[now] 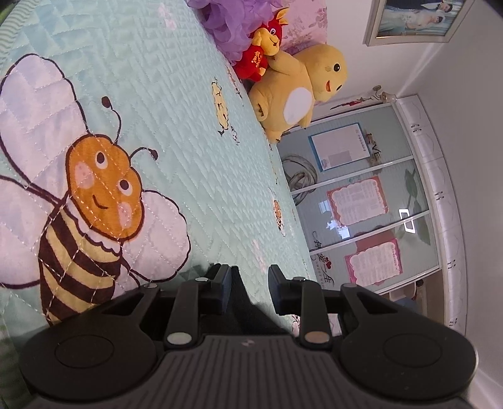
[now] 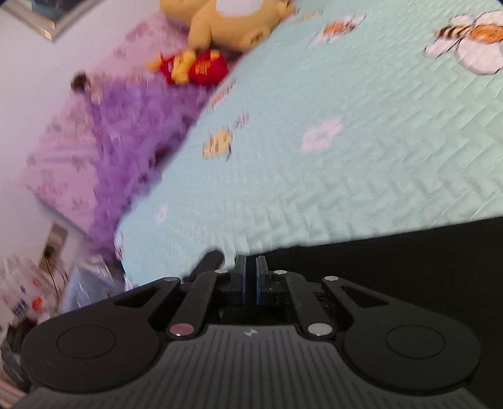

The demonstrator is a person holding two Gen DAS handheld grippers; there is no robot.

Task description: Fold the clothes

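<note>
Ahead, plush toys [image 1: 295,94] lined the bed [image 1: 195,132]. The left claw [image 1: 250,284] stood partly open astride black cloth [image 1: 239,292]; only the right view showed the right claw [image 2: 250,277] nearly shut, grip unclear.

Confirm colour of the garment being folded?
Black garment, plain, no visible pattern. Shows best in the right wrist view.

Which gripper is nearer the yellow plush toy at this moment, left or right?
Cannot tell for sure. From the left gripper the yellow plush toy sits across the quilt; from the right gripper it also lies far, by the pillows.
</note>
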